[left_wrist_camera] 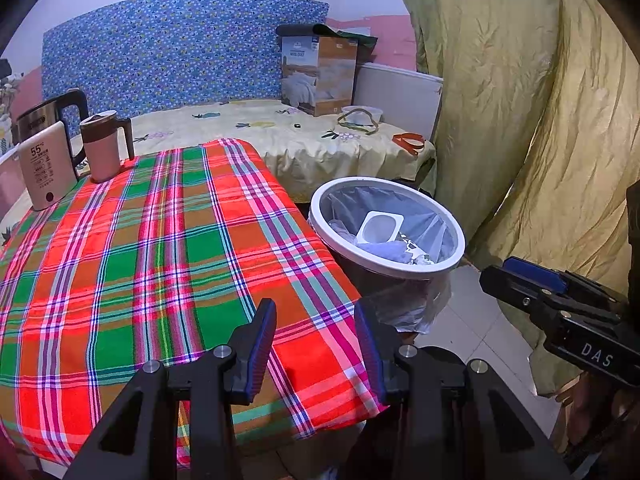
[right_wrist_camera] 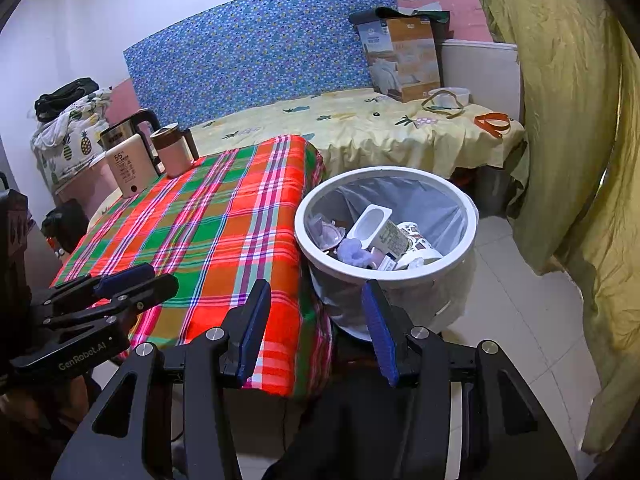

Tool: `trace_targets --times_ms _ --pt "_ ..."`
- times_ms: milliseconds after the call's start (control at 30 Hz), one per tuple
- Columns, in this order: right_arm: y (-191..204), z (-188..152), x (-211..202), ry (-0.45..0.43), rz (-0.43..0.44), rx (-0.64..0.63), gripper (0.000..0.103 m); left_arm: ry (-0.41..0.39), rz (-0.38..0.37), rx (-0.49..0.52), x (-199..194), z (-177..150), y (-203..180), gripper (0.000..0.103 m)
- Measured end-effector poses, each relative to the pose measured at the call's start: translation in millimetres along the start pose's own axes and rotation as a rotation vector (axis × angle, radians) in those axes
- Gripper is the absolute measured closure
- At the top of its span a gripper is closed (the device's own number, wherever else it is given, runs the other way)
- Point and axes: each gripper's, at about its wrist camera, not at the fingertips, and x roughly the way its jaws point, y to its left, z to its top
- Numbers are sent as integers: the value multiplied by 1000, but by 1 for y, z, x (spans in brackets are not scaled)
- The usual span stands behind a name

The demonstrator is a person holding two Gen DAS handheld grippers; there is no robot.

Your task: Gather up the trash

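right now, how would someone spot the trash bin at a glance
Start at the table under the red and green plaid cloth. On the tiled floor at its right edge stands the trash bin. It alone is round with a white rim, lined with a bag and holding litter.

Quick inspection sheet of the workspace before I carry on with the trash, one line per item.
Surface: plaid tablecloth, no loose trash seen on it.
Job's things: white-rimmed trash bin beside the table, lined, holding a white tray, paper cup and wrappers.
Clutter: kettle, mug and white box at the table's far corner.
Grippers: left gripper and right gripper both open, empty.
Cables: nothing seen.
Surroundings: bed with a carton and straps; green curtain.
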Motion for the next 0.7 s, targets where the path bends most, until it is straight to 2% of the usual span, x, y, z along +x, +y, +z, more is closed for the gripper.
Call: trace_targets --times_ms 700 --pt "3 0 0 3 4 -3 54 -2 7 -4 -1 -1 1 63"
